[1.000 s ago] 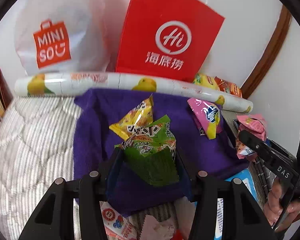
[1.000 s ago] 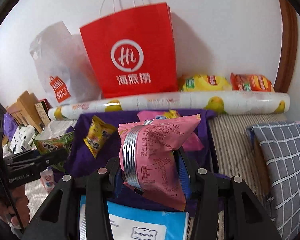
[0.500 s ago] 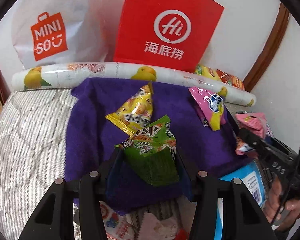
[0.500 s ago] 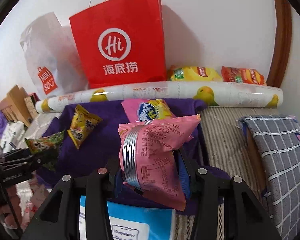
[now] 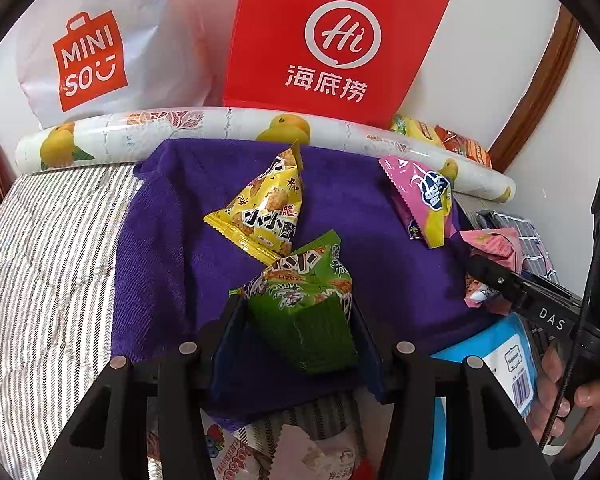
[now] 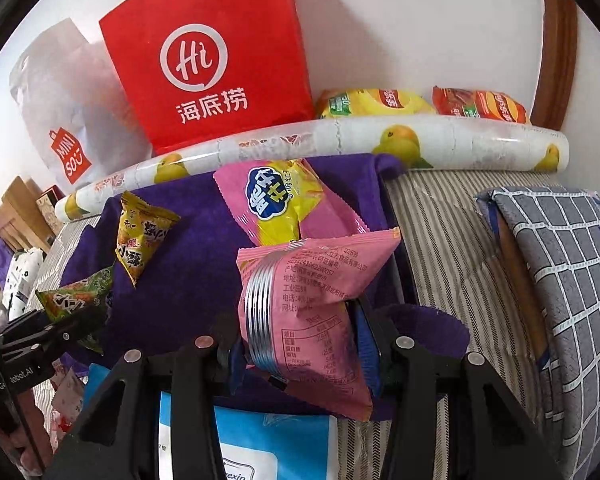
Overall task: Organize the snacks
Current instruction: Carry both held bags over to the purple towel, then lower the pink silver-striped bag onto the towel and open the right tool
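Your left gripper (image 5: 300, 312) clamps the green packet (image 5: 304, 304) over the purple towel's (image 5: 168, 248) front edge; your right gripper (image 6: 300, 320) pinches the pink packet (image 6: 308, 304). Either slick wrapper may slip.

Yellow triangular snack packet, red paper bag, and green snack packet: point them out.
Yellow triangular snack packet (image 5: 262, 210), left wrist view, printed front.
Red paper bag (image 6: 204, 60), right wrist view, white logo.
Green snack packet (image 5: 304, 308), left wrist view, front face.
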A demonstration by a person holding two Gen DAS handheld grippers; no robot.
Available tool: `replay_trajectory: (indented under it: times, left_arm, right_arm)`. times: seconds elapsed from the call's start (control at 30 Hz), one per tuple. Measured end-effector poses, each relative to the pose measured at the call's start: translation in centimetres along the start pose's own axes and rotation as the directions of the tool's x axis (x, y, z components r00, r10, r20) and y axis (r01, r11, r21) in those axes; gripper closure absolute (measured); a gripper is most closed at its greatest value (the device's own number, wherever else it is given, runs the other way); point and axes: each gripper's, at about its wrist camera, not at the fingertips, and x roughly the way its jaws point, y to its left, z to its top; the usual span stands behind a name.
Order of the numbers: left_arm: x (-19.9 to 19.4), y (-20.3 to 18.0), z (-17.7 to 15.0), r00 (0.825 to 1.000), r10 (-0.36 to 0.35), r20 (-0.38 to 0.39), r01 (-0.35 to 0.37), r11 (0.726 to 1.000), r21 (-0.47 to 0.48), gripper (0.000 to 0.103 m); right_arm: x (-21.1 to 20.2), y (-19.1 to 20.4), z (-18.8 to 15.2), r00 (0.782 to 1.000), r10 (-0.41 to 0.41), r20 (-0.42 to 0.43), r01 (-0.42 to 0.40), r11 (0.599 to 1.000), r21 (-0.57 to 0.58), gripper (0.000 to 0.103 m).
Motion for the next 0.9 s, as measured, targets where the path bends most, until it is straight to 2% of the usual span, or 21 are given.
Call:
replay_trajectory:
  times: [0.43,0.53,0.6,0.9]
  left_arm:
    - [0.6,0.1,0.1,1.0,0.024,-0.012,-0.024,1.0,0.002,0.052]
    - [0.7,0.2,0.1,1.0,0.027,-0.015,-0.027,1.0,-0.007,0.052]
    - [0.8,0.3,0.1,1.0,0.024,-0.015,-0.024,1.0,-0.008,0.052]
    - [0.9,0.2,0.2,0.999,0.033,-0.01,-0.033,0.999,-0.013,0.052]
  right_arm:
    - [0.6,-0.1,0.0,1.0,0.001,-0.028,-0.001,1.0,0.013,0.055]
    - [0.6,0.1,0.0,0.999,0.003,-0.035,-0.003,1.0,0.007,0.045]
    - [0.4,0.1,0.1,1.0,0.0,-0.026,0.0,1.0,0.006,0.035]
    - [-0.6,0.4,0.3,1.0,0.018,0.015,-0.018,1.0,0.001,0.032]
